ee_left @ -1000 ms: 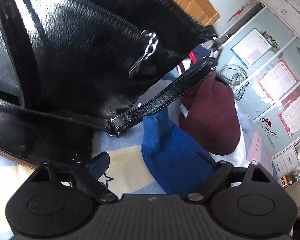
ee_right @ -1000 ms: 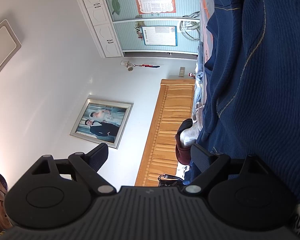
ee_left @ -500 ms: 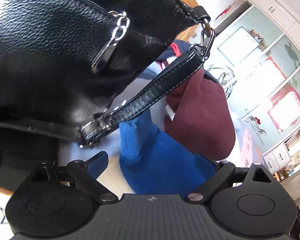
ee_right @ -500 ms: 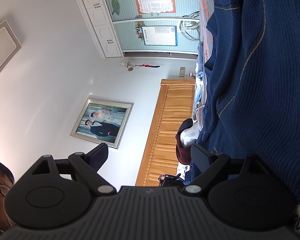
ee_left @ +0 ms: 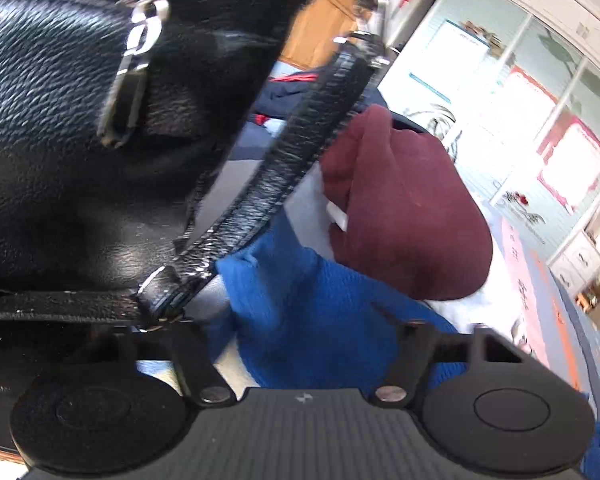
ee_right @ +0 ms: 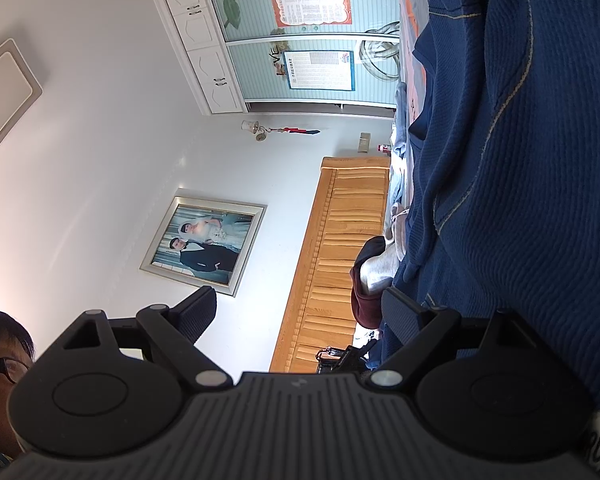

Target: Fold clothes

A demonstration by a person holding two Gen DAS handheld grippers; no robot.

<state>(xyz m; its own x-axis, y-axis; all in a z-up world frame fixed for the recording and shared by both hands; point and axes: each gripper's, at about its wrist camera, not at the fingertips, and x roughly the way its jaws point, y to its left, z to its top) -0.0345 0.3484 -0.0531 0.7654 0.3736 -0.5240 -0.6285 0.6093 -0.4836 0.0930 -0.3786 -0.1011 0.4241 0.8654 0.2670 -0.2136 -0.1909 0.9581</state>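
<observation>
While the left gripper [ee_left: 300,332] closes around blue knit [ee_left: 300,300], right gripper [ee_right: 300,312] wide, empty.

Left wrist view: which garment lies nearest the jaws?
The bright blue knit, directly between the closing jaws; the maroon garment lies beyond it, farther off.

Bag [ee_left: 60,168]: black leather, upper left
Strap [ee_left: 292,156]: crosses centre
Headboard [ee_right: 336,256]: wooden, centre
Portrait [ee_right: 204,246]: framed, left of headboard

A bright blue knitted garment [ee_left: 300,312], a maroon garment [ee_left: 404,208] and a black leather handbag [ee_left: 72,140] are spread on the pale patterned bed [ee_left: 520,248].
</observation>
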